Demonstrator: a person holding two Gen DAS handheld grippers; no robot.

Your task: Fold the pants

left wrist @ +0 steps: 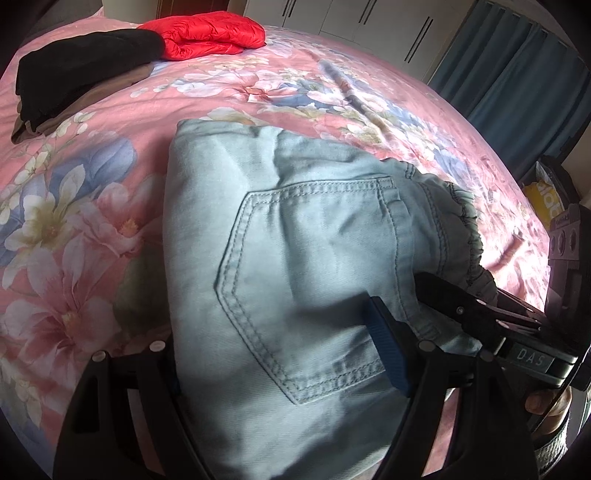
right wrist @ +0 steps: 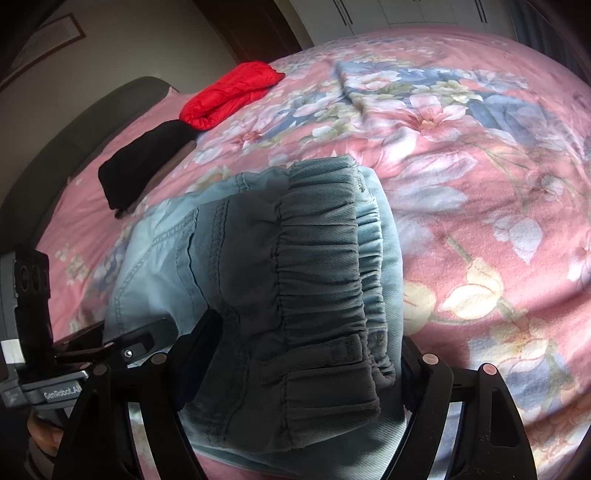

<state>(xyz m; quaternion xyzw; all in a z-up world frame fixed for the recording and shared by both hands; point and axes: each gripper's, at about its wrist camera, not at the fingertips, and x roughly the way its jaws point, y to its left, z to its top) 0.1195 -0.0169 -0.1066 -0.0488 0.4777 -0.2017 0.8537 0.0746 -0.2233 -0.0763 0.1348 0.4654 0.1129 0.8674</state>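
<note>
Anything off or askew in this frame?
Nothing damaged or spilled. The jeans are a folded bundle held by both tools, left and right; the waistband bunches unevenly at the right edge. Red jacket and black garment sit folded behind.

This is a bedroom in a home: a bed [left wrist: 110, 155] with a pink flowered cover fills both views, folded clothes [left wrist: 207, 33] lie at its far edge, and white wardrobe doors [left wrist: 369, 26] and blue curtains [left wrist: 517, 81] stand behind it.
</note>
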